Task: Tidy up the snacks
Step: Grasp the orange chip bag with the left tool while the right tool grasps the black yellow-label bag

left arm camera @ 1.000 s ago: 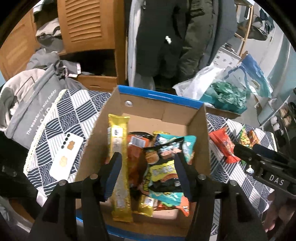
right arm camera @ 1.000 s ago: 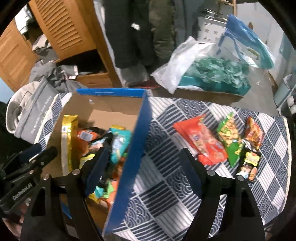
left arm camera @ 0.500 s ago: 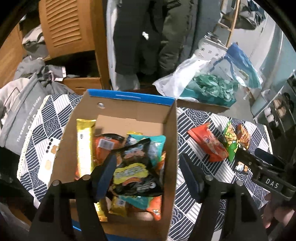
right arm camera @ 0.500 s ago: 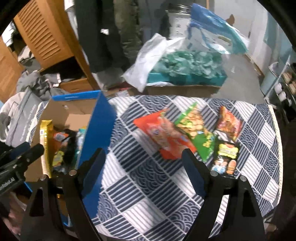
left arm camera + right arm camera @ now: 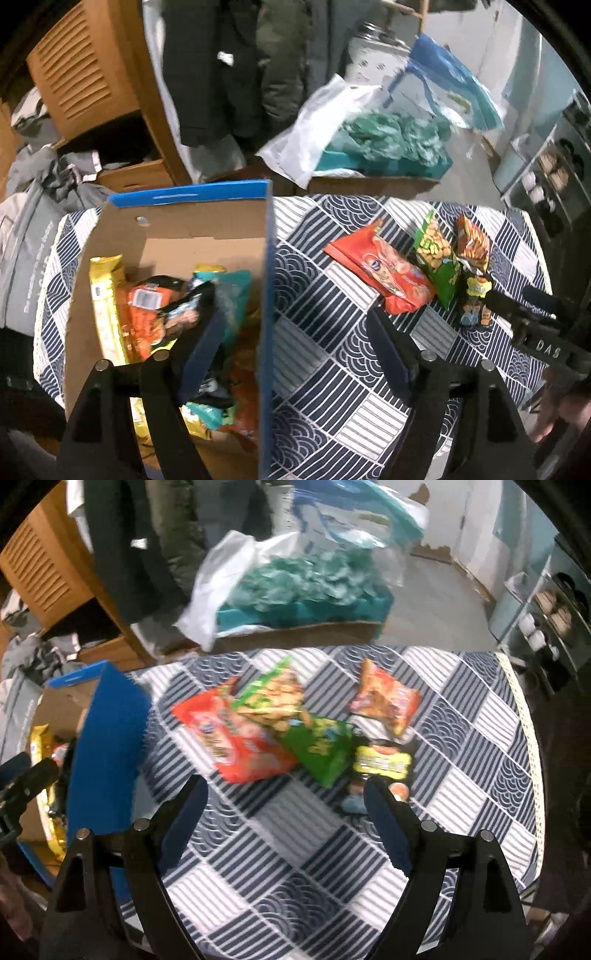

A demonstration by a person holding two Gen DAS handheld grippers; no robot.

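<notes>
A cardboard box with a blue rim (image 5: 269,280) (image 5: 107,746) stands on the left of the patterned table and holds several snack packs, among them a gold pack (image 5: 105,306) and an orange pack (image 5: 146,314). On the cloth to its right lie a red bag (image 5: 384,273) (image 5: 236,742), a green bag (image 5: 437,262) (image 5: 295,720), an orange-red bag (image 5: 472,240) (image 5: 384,701) and a black-and-yellow bag (image 5: 476,299) (image 5: 380,768). My left gripper (image 5: 295,336) is open and empty, straddling the box's right wall. My right gripper (image 5: 286,801) is open and empty above the cloth, just short of the bags.
The table wears a navy-and-white checked cloth (image 5: 280,867). Behind it are a box with teal stuff and white plastic (image 5: 369,147), a wooden louvred cupboard (image 5: 85,74), hanging coats (image 5: 221,74) and grey clothes (image 5: 33,206) at left. Shelves (image 5: 554,609) stand at right.
Both grippers have swung to the right. The left one went from over the box's contents to its right wall. The right one went from the box wall to facing the loose bags.
</notes>
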